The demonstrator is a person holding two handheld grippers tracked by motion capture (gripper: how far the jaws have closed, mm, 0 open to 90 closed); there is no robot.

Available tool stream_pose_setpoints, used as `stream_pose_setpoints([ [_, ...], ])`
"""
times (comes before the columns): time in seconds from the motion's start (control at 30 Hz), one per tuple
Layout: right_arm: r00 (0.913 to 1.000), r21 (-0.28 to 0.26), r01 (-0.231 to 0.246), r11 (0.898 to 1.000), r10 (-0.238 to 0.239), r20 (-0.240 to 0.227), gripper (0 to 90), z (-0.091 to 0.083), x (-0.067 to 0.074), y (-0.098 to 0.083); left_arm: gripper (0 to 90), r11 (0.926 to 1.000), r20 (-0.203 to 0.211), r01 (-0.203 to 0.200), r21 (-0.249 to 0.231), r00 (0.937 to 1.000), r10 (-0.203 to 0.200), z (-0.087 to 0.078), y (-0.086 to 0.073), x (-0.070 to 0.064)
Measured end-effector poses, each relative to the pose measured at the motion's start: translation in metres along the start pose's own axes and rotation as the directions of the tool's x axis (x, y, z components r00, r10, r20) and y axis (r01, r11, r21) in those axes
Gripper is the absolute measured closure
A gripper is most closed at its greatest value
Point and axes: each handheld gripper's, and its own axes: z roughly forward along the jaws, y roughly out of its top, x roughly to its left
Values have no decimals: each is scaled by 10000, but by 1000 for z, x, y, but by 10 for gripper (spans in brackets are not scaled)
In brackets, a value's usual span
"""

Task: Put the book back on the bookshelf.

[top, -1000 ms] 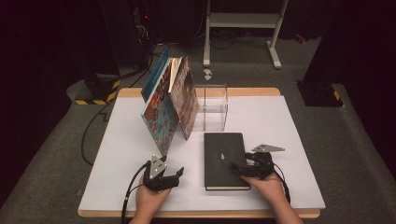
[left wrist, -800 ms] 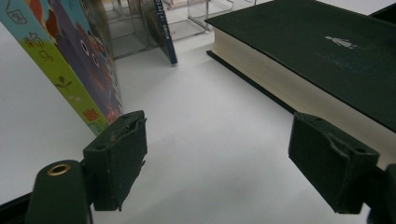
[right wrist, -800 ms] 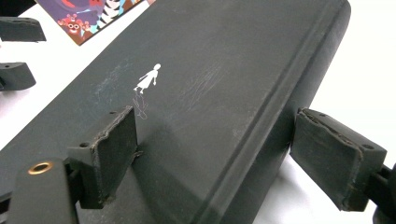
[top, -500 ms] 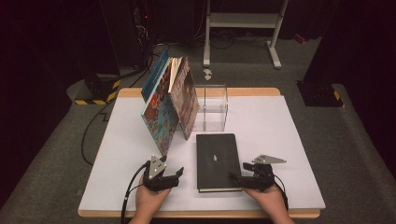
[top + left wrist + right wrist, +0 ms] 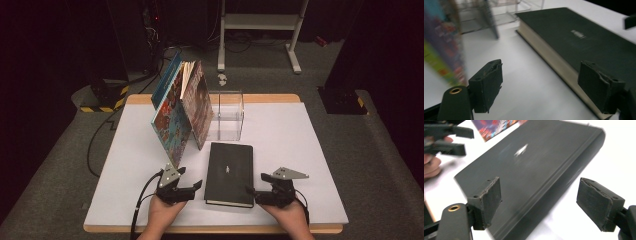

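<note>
Black and flat, a hardcover book (image 5: 229, 172) lies at the lower centre of the high view on the white table (image 5: 310, 150), flanked by two hand-held grippers. The left gripper (image 5: 196, 186), at the book's lower left corner, has its jaws spread with nothing between them; in its own view the book's pale page edge (image 5: 554, 62) runs just beside the right-hand pad. The right gripper (image 5: 251, 192) has backed away from the book's lower right edge since a second ago, when it sat against the cover, and the book itself has shifted slightly toward the left of the frame. Its jaws have just been opening a little further and now stand apart, free of the book's spine (image 5: 564, 177), which lies ahead of them unheld. Colourful picture books (image 5: 180, 107) lean together in the upper left of the table beside a clear acrylic stand (image 5: 227, 115). The release suggests a regrasp is due before the book can be lifted toward the stand.
</note>
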Motion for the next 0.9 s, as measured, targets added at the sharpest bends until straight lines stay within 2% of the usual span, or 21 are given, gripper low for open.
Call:
stream_pose_setpoints([
  [0.1,9999,-37,36,10000,-35,169,192,7,-8,9,201,9994,435,274,204,9987,-283,16,2,-12],
  [0.13,9999,-37,36,10000,-35,169,192,7,-8,9,199,9994,435,274,204,9987,-283,16,2,-12],
  [0.17,9997,-14,116,9999,-115,216,206,14,-10,9,198,9986,565,380,370,9976,-401,30,0,-20],
  [0.23,9997,-26,196,9998,-195,167,210,16,-9,7,198,9972,629,522,531,9965,-555,36,-1,-21],
  [0.27,9991,-111,426,9990,-425,86,220,19,-5,1,198,9922,739,1047,674,9912,-1096,45,-2,-21],
  [0.3,9988,-70,499,9987,-499,28,220,20,-3,-1,199,9887,741,1307,731,9879,-1361,49,-1,-20],
  [0.37,9973,89,738,9972,-738,-37,221,21,1,-4,202,9879,675,1348,770,9878,-1400,56,1,-19],
  [0.43,9975,135,684,9976,-682,-168,222,20,2,-7,202,9879,512,1323,804,9893,-1366,61,3,-19],
  [0.5,9973,142,703,9974,-700,-221,221,20,3,-8,202,9829,422,1607,896,9854,-1650,67,5,-14],
  [0.53,9973,142,703,9974,-700,-221,221,20,3,-8,204,9829,422,1607,896,9854,-1650,67,5,-14],
  [0.6,9973,109,686,9976,-683,-286,221,20,2,-7,207,9752,282,1913,1116,9803,-1956,74,5,-11],
  [0.63,9973,101,681,9976,-678,-288,221,20,2,-7,201,9718,346,2029,1203,9774,-2083,76,5,-10],
  [0.87,9978,192,574,9982,-567,-343,220,21,1,-8,230,9794,418,1608,1219,9851,-1669,76,7,-13],
  [0.9,9979,176,530,9984,-523,-374,220,21,1,-8,241,9826,459,1404,1213,9881,-1469,74,9,-14],
])
